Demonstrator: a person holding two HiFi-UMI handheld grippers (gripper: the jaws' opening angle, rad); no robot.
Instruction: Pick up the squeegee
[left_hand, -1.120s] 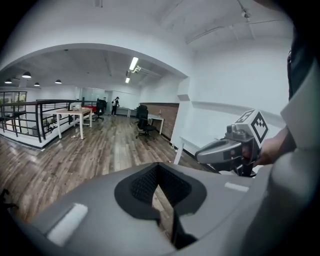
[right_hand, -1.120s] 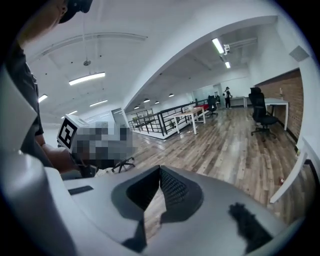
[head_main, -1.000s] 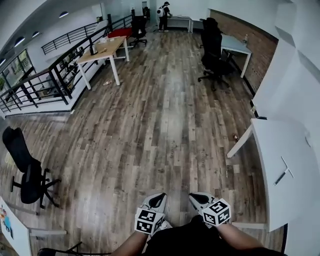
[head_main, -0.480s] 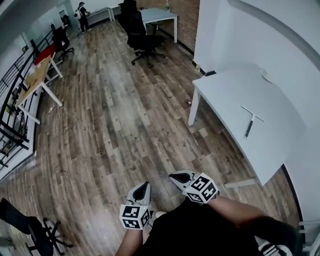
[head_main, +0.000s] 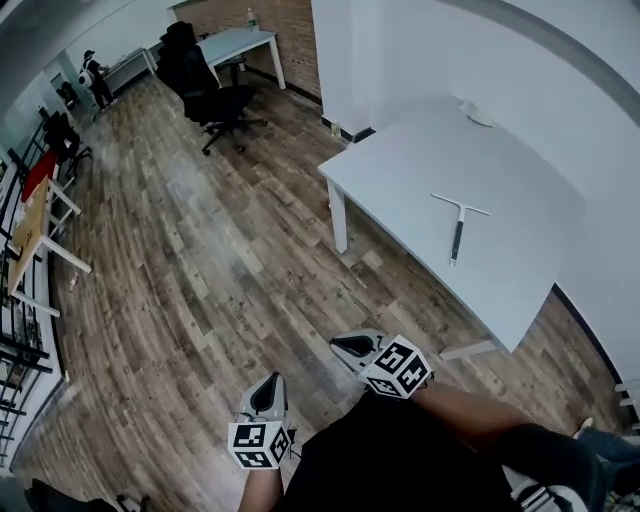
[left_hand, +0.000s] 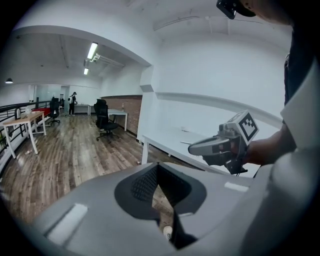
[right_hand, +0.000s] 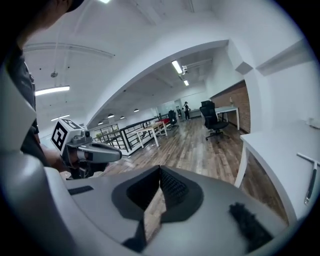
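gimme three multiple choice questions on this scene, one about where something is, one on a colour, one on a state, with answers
1. The squeegee lies:
A in a bucket
B on the white table
C hung on a hook

2. The office chair near the brick wall is:
A red
B white
C black

3. The right gripper is:
A shut and empty
B wide open
C shut on a cloth

Answers:
1 B: in the head view it lies flat on the tabletop.
2 C: its back, seat and base are all black.
3 A: in the right gripper view its fingers meet with nothing between them.
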